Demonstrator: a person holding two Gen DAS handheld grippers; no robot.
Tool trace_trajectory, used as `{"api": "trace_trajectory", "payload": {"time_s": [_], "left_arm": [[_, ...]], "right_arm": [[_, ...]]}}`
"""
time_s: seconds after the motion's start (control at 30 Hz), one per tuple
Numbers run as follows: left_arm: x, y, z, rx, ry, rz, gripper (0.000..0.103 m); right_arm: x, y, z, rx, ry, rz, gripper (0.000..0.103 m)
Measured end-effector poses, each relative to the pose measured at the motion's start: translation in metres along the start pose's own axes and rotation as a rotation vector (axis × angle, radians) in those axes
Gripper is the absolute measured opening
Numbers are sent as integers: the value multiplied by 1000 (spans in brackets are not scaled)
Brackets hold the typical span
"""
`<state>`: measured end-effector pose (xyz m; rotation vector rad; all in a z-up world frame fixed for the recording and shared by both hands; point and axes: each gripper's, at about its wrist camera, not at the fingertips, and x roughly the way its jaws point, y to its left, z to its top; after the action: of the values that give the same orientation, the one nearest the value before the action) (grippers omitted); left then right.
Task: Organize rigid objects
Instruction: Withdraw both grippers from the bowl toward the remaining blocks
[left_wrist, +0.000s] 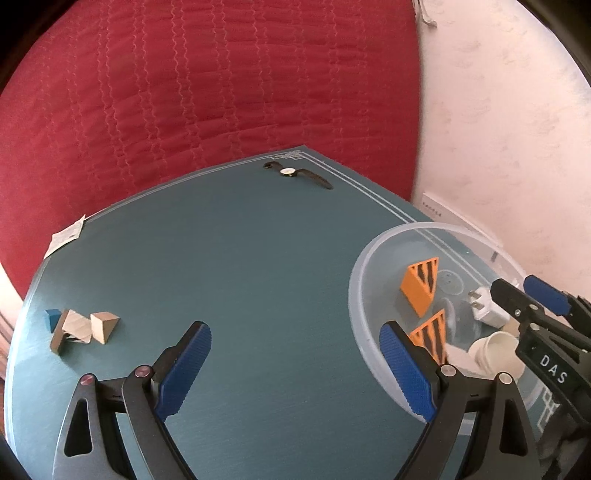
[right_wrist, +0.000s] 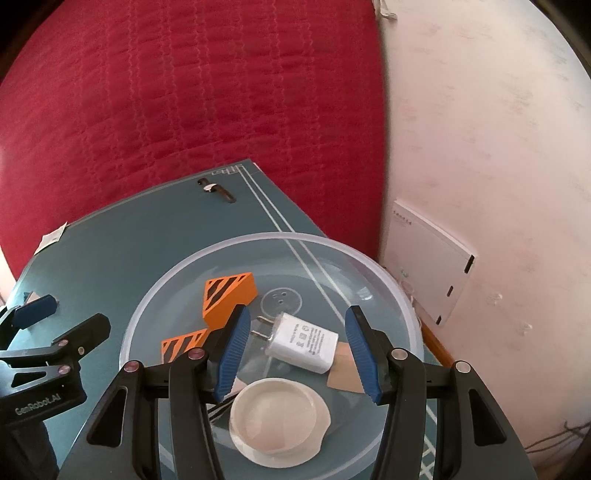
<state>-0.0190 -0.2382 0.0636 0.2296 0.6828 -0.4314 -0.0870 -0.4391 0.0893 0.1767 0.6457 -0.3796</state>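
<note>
Both claws tilt downward: left claw (left_wrist: 295, 365) wide, right claw (right_wrist: 295, 354) over bowl (right_wrist: 177, 280).

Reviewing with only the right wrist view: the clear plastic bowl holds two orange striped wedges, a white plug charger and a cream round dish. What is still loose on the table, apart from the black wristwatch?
Observer: A cluster of pale wooden blocks lies near the left edge of the teal table.
Operator: Anything with them?
Observer: A small blue block sits right beside them, on the edge side.
Operator: Is the left gripper carrying something?
Observer: No, the left gripper is open, with only bare table between its fingers.
</note>
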Motion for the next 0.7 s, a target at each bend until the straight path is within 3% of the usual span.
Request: {"api": "trace_trajectory", "payload": {"time_s": [0.7], "left_arm": [[-13, 38, -17, -45, -20, 69, 95]], "right_arm": [[-18, 48, -7, -92, -45, 64, 55]]}}
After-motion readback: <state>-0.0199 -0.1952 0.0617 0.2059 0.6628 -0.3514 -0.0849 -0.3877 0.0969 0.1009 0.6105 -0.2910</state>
